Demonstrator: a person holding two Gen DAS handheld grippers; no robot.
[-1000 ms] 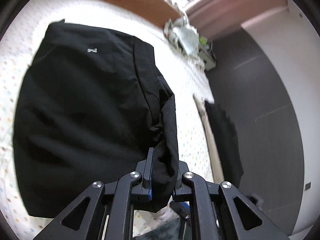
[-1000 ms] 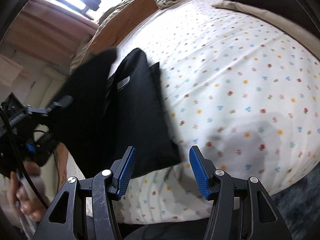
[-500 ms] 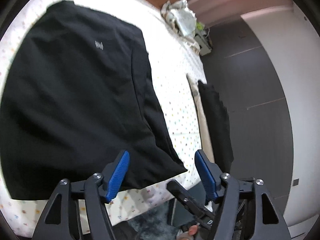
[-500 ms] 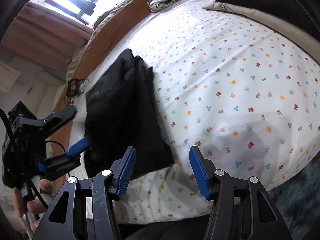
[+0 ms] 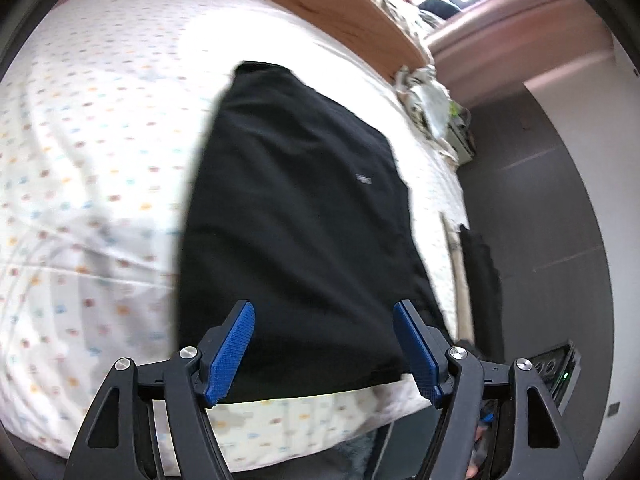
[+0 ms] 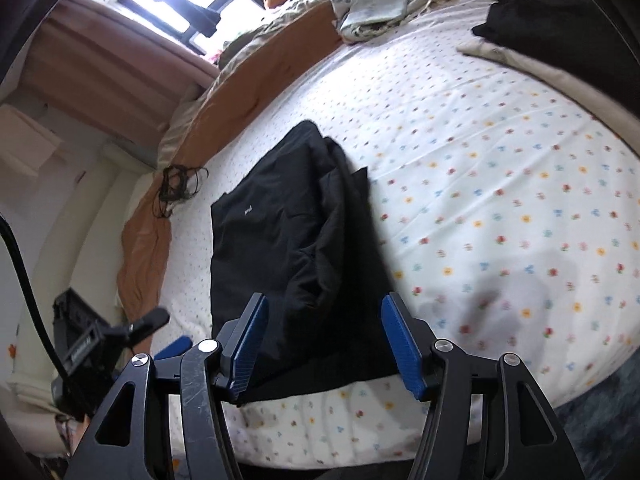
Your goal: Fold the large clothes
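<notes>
Released black garment [image 5: 304, 220] flat beyond both open jaws

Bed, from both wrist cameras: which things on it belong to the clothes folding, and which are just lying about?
Part of the job:
- black garment, folded, lying flat on the flowered sheet
- left tongs, open, empty
- right tongs, open, empty

Just lying about:
- crumpled pale cloth near the headboard
- tangled black cord
- second dark cloth at the far edge

Both wrist views look steeply down from the bed's near edge, close above the folded black fabric garment [image 5: 296, 240] [image 6: 296, 248], which both share
</notes>
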